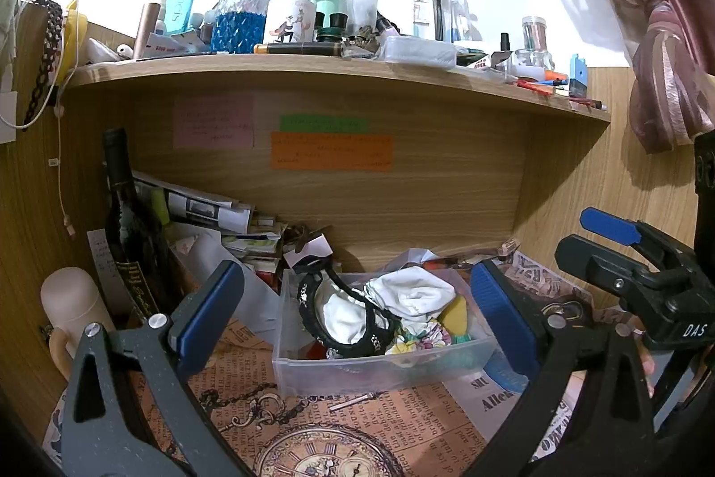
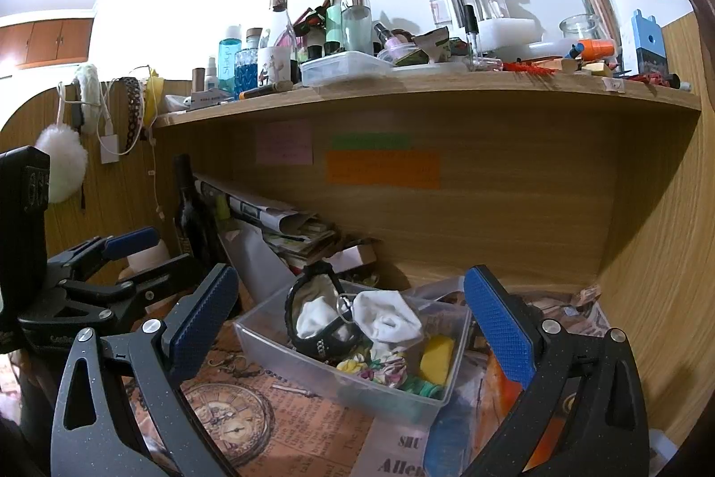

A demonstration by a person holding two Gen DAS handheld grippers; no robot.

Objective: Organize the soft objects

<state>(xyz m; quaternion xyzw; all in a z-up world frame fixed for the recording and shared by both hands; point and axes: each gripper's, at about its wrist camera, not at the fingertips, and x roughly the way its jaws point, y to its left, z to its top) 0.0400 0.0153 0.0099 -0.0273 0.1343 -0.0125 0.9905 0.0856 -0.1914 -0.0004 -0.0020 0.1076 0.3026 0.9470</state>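
Left wrist view: a wooden shelf [image 1: 313, 68] crowded with bottles spans the upper frame. Below it, at lower centre, a clear plastic bin [image 1: 357, 369] sits on a newspaper-print mat [image 1: 380, 423]. Inside the bin lie a white sock [image 1: 413, 291], a black headband [image 1: 353, 336], a yellow sponge [image 1: 453, 316] and a floral scrunchie [image 1: 418, 340]. Either side of the bin, the left gripper [image 1: 357, 320] is spread wide, holding nothing. At the right edge, the right gripper [image 1: 599, 249] is likewise released and empty.
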